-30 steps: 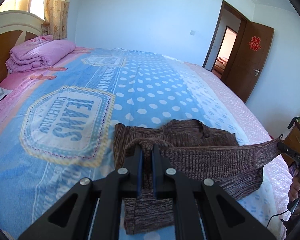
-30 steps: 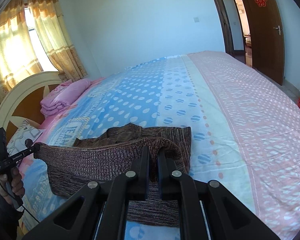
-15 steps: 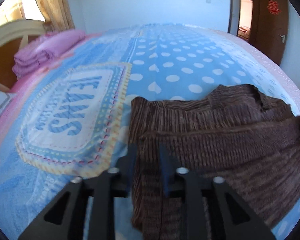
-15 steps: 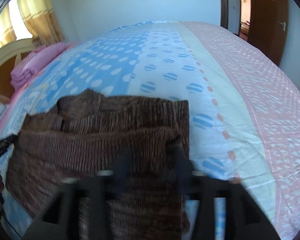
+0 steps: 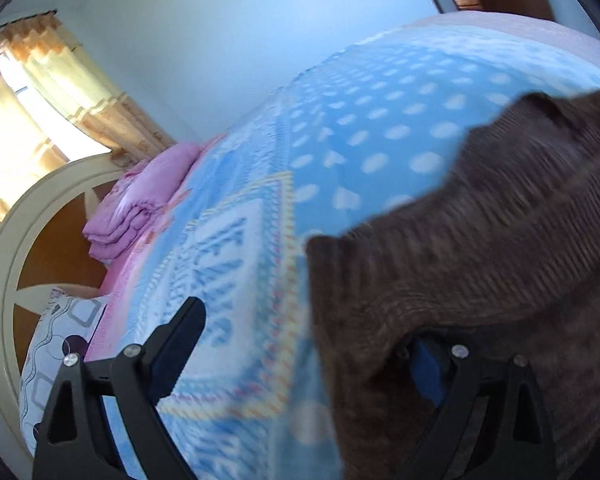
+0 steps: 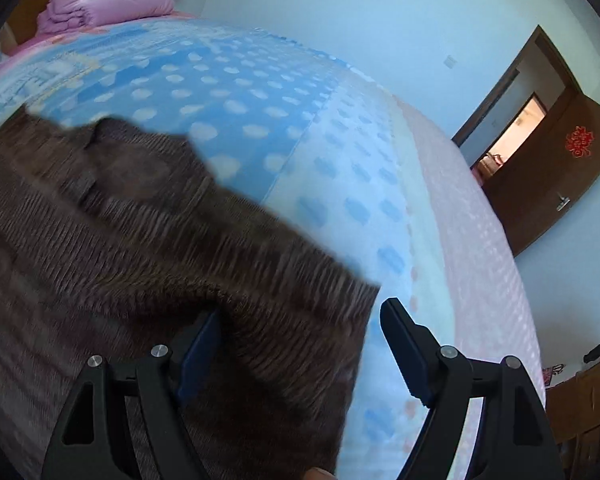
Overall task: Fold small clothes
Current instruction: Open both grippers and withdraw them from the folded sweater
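1. A bed fills both views, under a quilt of blue with white dots, a blue-and-white lettered patch, a pale strip and a pink side.
2. At its head stand a cream and wood headboard, a folded pink blanket and a patterned pillow.
3. Yellow curtains hang at a bright window; the walls are pale blue.
4. A brown door with a red ornament stands open beside a dark-framed doorway.
5. The sweater, a brown ribbed knit, lies on the quilt near the bed's near edge, folded over with a rounded fold line; it is blurred.
6. The left tongs have just been opening and stand wide, the sweater's edge between them; the right-hand finger lies half under the knit.
7. The right tongs have also just opened and stand wide, a sweater corner between them, unpinched.
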Tool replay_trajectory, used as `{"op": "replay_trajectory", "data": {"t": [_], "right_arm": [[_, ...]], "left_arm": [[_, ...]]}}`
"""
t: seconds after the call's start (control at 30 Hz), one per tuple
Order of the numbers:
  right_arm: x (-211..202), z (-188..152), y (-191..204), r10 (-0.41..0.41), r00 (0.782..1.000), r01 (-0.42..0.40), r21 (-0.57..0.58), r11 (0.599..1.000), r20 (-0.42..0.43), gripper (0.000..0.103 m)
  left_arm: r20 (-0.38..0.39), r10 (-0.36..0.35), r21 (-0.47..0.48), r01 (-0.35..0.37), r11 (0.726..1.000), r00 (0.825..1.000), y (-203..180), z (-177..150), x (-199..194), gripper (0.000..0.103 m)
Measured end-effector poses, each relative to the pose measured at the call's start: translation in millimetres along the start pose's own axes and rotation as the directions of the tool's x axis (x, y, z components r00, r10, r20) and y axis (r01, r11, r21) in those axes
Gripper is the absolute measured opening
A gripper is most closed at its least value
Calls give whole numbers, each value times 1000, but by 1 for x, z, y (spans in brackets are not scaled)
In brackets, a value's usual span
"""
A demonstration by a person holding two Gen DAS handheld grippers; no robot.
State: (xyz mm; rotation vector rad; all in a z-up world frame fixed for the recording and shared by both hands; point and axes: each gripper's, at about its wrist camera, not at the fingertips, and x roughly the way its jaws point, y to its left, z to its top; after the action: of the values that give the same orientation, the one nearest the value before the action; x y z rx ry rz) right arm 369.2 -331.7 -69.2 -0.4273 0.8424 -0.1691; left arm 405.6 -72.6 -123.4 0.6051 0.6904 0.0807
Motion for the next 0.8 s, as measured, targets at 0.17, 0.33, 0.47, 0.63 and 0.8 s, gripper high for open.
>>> {"op": "replay_trajectory", "data": {"t": [0.17,0.33,0.47,0.63,0.8], "right_arm": [[6,23,-32,-35,999,33,146,989,18,79],[-2,0,-49,2,1000,-6,230,973,18,79],[-15,-23,-44,93,996,-92,205,974,4,79],[-14,-45,4,32,994,-39,-66,997,-106,79],[1,-13,-1,-109,992,104,-82,991,-59,79]], "left_arm": [[-40,60,-77,-63,995,997,31,21,20,95],[-91,73,-119,-84,989,993,49,7,31,96],[-161,26,-172,-54,984,987,56,-7,42,98],[-160,-4,-180,-25,983,987,47,-12,41,98],[-150,3,-157,-26,987,989,35,6,45,98]]}}
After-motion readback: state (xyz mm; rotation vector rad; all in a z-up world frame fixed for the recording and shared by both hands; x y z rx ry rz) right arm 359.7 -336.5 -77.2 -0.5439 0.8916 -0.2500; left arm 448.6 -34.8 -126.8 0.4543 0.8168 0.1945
